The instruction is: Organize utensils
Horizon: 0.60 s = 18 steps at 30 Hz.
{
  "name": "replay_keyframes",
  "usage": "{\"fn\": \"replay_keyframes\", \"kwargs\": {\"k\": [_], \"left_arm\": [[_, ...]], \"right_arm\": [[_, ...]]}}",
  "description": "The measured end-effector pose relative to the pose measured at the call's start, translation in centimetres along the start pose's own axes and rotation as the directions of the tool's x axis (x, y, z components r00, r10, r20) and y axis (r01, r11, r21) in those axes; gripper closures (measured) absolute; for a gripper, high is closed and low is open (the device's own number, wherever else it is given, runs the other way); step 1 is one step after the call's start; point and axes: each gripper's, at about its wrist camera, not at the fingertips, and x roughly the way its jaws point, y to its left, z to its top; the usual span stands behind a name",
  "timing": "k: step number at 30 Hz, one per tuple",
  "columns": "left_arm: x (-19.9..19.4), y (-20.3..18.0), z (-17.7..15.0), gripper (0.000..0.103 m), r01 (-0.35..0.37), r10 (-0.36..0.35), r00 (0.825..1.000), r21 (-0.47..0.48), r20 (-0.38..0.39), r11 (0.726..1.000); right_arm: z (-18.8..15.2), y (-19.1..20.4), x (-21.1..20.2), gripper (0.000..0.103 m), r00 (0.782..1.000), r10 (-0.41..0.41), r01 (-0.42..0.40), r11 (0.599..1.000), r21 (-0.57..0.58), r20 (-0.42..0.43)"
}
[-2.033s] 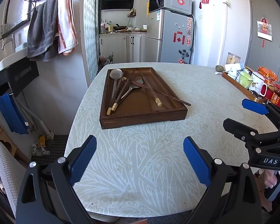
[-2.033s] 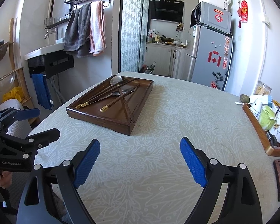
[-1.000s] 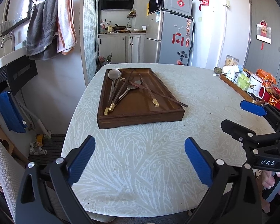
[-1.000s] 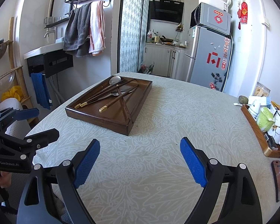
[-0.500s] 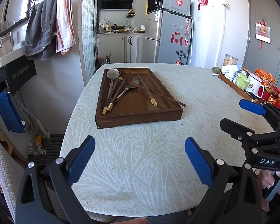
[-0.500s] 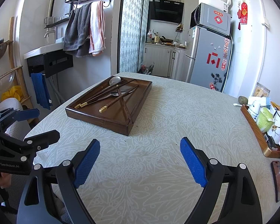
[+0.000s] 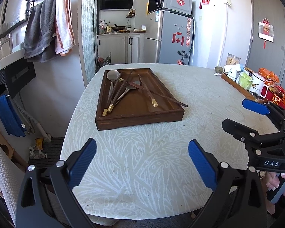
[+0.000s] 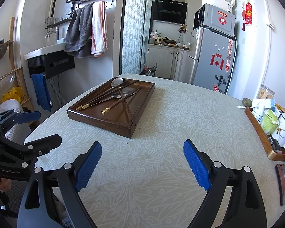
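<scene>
We see the spoon [image 7: 113, 74], chopsticks [image 7: 147, 91] and other utensils lying crossed in a heap inside the wooden tray [image 7: 138, 120] on the worktop [image 7: 161, 152]; sorting looks outstanding; left tongs [image 7: 141, 160] and right tongs [image 8: 142, 160] both gape wide, holding nothing, well short of the tray.

Bright daylight, sharp focus, fisheye-bent edges, perhaps slight glare

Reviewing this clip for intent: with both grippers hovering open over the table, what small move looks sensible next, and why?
Probably bring the left gripper forward toward the wooden tray. Both it and the right gripper are open, empty and short of the tray, where the chopsticks and spoon lie crossed in a heap, one stick poking over the rim.
</scene>
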Motion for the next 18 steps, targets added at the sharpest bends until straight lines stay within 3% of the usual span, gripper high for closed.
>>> {"fn": "replay_keyframes", "kwargs": {"k": [18], "left_arm": [[-0.23, -0.1, -0.03, 0.004, 0.007, -0.007, 1.0, 0.007, 0.003, 1.0]], "right_arm": [[-0.01, -0.05, -0.06, 0.014, 1.0, -0.001, 0.001, 1.0, -0.001, 0.001]]}}
